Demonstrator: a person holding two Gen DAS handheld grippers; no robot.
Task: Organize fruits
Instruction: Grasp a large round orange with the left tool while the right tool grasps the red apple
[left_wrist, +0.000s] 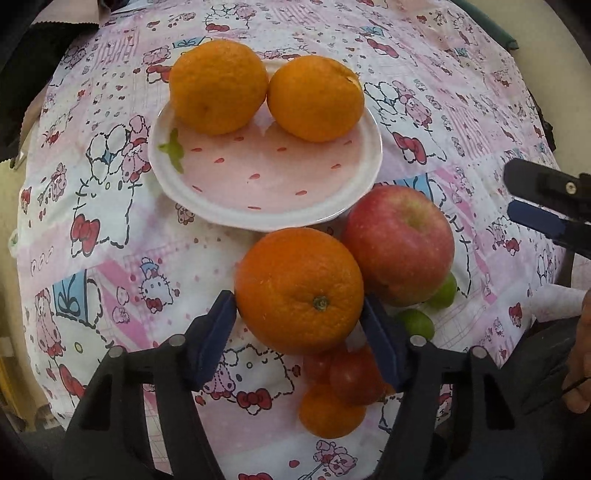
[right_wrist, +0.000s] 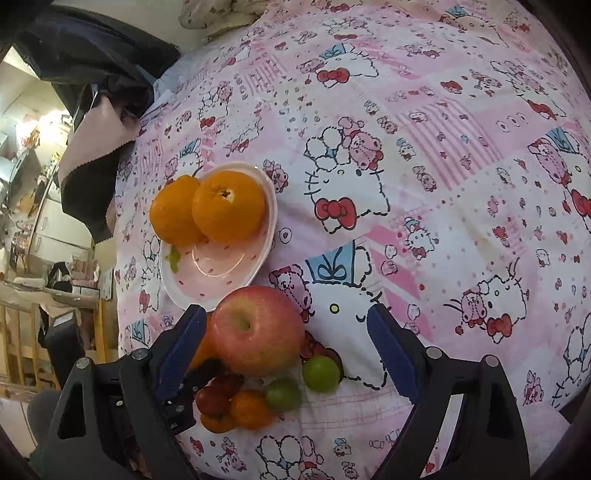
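A pink strawberry-print plate (left_wrist: 266, 184) holds two oranges (left_wrist: 218, 86) (left_wrist: 316, 98) at its far side; it also shows in the right wrist view (right_wrist: 221, 266). My left gripper (left_wrist: 299, 325) is shut on a third orange (left_wrist: 299, 290), just in front of the plate. A red apple (left_wrist: 399, 243) lies right of that orange. My right gripper (right_wrist: 286, 347) is open and empty, its jaws wide, with the apple (right_wrist: 258, 328) between them nearer the left finger. Its fingers (left_wrist: 535, 218) show at the right edge of the left wrist view.
Small fruits lie close in front of the apple: two green ones (right_wrist: 321, 373) (right_wrist: 282, 395), a small orange (right_wrist: 251, 410) and red ones (right_wrist: 212, 400). A Hello Kitty cloth (right_wrist: 424, 184) covers the surface. Dark and pink fabric (right_wrist: 92, 122) lies at its far left edge.
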